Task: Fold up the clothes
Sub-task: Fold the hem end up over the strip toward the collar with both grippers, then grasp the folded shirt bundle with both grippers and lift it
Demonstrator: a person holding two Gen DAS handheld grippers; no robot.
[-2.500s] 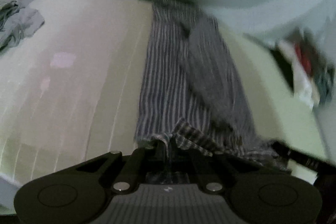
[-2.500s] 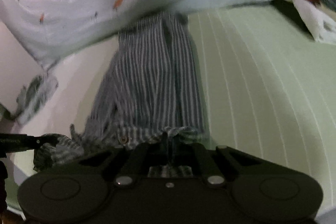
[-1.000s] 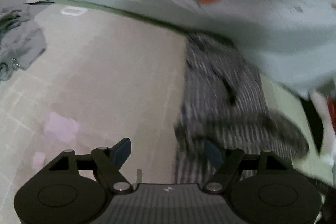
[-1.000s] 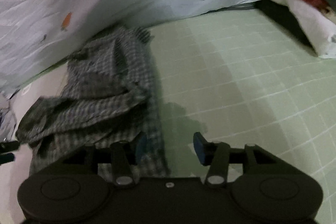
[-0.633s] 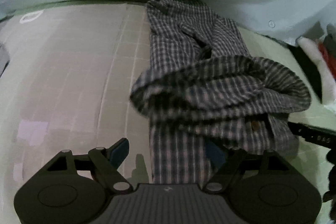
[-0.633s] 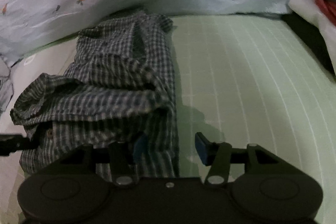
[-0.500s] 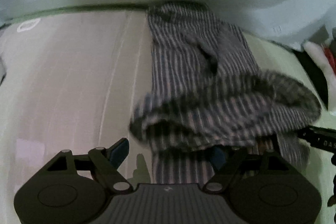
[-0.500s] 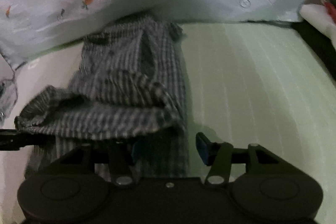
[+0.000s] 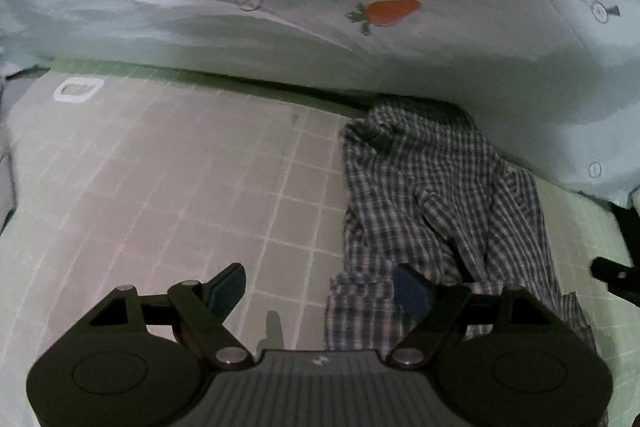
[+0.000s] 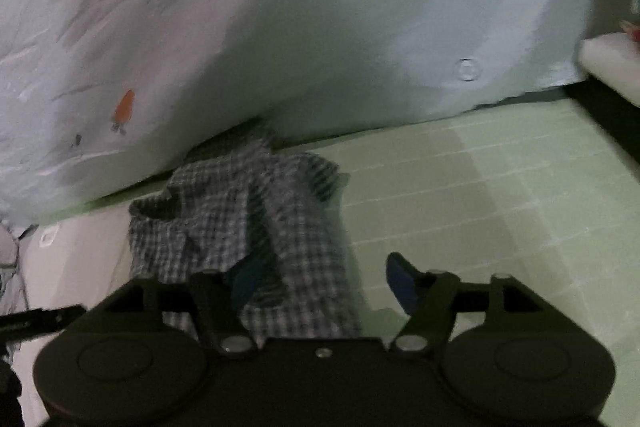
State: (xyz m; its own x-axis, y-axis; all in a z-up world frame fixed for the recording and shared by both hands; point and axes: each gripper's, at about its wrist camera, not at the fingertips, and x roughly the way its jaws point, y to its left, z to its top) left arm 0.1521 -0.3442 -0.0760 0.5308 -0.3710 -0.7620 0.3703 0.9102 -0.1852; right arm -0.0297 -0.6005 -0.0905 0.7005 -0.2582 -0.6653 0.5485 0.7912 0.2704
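A dark checked shirt lies bunched and doubled over on the pale gridded mat, its far end against the bedding. My left gripper is open just above the mat, its right finger over the shirt's left edge and nothing pressed between the pads. In the right wrist view the shirt sits left of centre. My right gripper is open with its jaws opening. Its left finger hovers over the cloth, and the right finger is over bare green mat.
Pale bedding with a carrot print rises close behind the shirt. A white folded item lies at the far right beside a dark gap. Grey cloth shows at the left edge. The other gripper's tip pokes in from the right.
Both grippers, shut on the shirt's hem in the oldest frames, have let go and moved toward the bedding. The shirt now lies doubled over. The right jaws stand wider.
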